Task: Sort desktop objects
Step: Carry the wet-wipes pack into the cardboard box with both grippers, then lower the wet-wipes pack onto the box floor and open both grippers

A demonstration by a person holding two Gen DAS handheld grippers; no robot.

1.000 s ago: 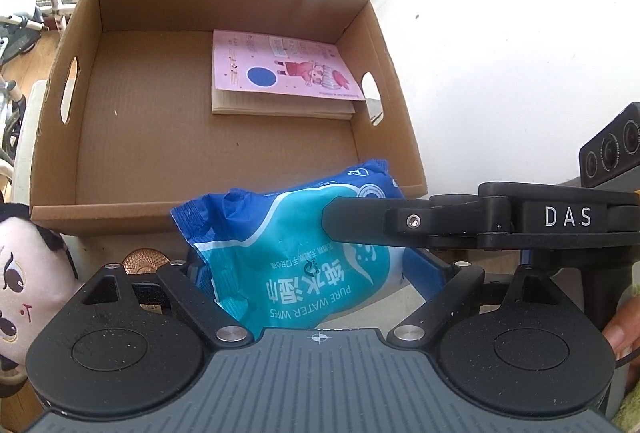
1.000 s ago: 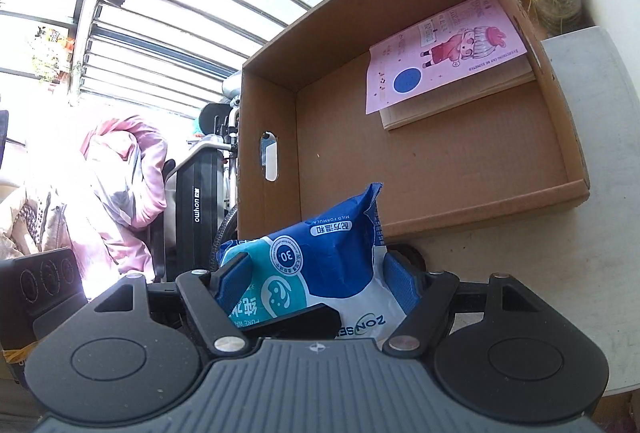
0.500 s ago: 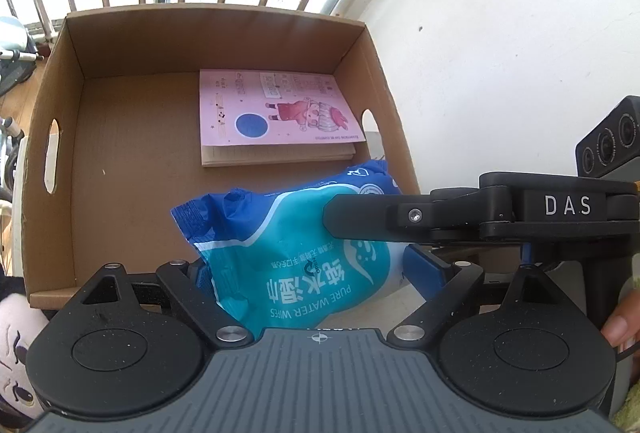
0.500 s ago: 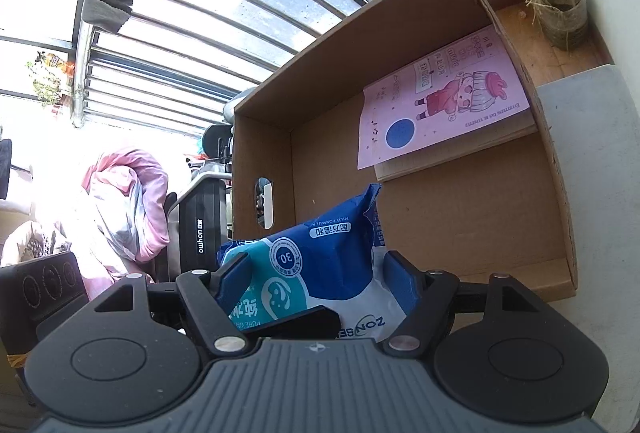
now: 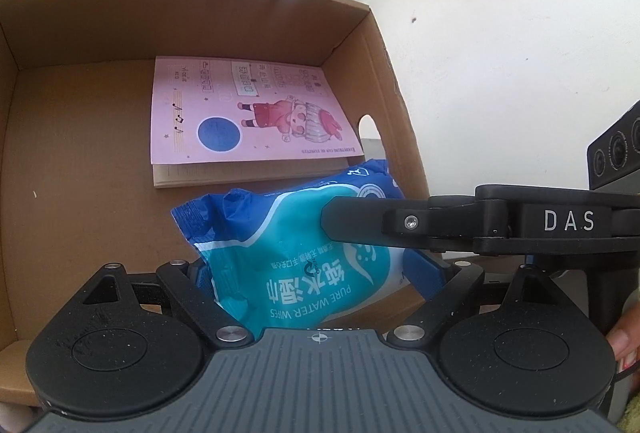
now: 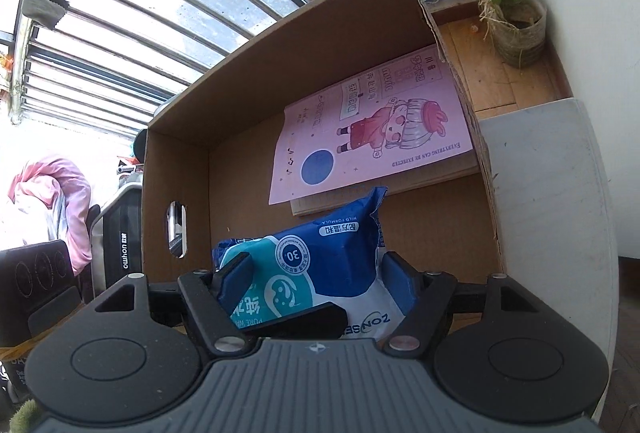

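A blue and teal pack of wet wipes (image 5: 296,257) is held by both grippers at once. My left gripper (image 5: 320,277) is shut on one end of it. My right gripper (image 6: 316,281) is shut on the other end; its black arm (image 5: 460,221) crosses the left wrist view from the right. The pack (image 6: 316,261) hangs over the open cardboard box (image 5: 72,169), above its near right part. A pink notebook (image 5: 244,113) lies flat on the box floor at the far right and also shows in the right wrist view (image 6: 372,129).
The box (image 6: 180,169) has cut-out handles in its side walls. A white wall (image 5: 500,45) stands right of it. A white tabletop (image 6: 548,185) and a small plant pot (image 6: 520,33) lie to the right. Window bars (image 6: 160,13) run behind.
Both grippers carried the wipes pack forward, from in front of the box's near wall to over the box floor, closer to the pink notebook.
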